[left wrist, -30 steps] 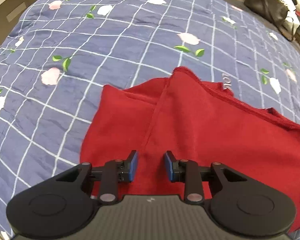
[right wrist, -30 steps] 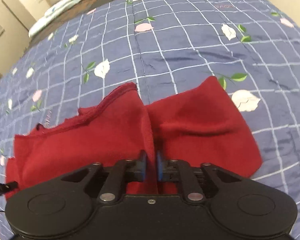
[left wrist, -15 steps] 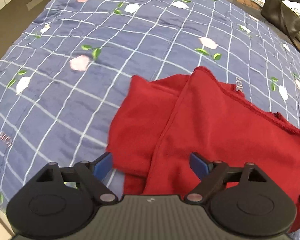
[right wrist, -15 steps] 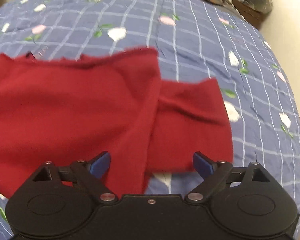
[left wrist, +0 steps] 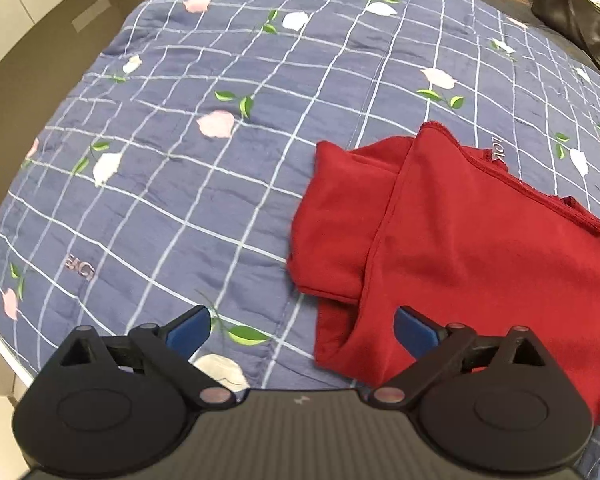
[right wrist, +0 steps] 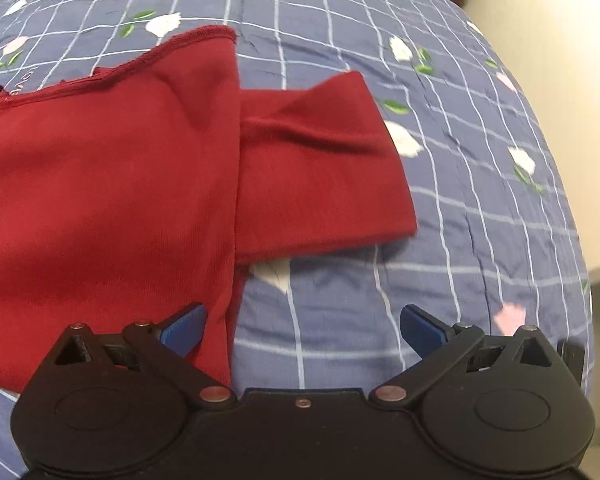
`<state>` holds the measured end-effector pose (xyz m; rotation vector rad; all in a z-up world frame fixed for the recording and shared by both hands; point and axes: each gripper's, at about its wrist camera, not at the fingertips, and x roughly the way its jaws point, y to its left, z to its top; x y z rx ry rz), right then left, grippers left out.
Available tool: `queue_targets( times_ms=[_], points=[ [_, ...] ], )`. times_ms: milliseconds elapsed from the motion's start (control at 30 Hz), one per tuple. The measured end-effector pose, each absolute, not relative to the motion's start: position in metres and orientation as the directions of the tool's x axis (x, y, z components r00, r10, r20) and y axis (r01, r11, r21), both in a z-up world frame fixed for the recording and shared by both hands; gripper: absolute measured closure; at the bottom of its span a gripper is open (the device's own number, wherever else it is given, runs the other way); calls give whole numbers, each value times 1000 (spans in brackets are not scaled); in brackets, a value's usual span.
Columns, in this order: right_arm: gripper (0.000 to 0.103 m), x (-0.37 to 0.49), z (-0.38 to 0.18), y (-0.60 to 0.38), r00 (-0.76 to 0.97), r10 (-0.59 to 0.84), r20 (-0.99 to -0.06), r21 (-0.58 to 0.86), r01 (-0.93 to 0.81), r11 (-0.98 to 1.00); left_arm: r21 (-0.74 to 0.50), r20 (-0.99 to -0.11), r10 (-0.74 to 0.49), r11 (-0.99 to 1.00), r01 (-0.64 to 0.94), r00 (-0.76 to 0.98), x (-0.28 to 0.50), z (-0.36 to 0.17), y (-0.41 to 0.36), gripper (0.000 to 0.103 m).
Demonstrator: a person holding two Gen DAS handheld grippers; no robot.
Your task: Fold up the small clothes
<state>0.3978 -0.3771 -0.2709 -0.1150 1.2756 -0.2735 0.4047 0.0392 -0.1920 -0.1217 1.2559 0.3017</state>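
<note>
A red shirt (left wrist: 468,248) of soft knit lies flat on the bed (left wrist: 188,184), body spread, each short sleeve sticking out sideways, stitched hem at the far edge. A second ago both claws pinched the cloth; now the left claw (left wrist: 302,330) and right claw (right wrist: 303,324) gape wide, empty, drawn back. The shirt looks laid out, ready for sleeve folds. The quilt is blue, checked, flowered.

One red garment (left wrist: 460,248), one quilt (left wrist: 180,160), one dark bag (left wrist: 572,20).
</note>
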Motion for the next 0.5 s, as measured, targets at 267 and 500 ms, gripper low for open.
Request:
queue_targets(
  times_ms=[267, 500],
  points=[
    [1, 372, -251, -364, 248, -302, -921, -256, 200, 946, 60, -941, 121, 979, -195, 317, 403, -184, 43, 2],
    [1, 337, -243, -339, 202, -314, -928, -264, 242, 934, 49, -929, 86, 993, -111, 361, 400, -174, 46, 2]
  ],
)
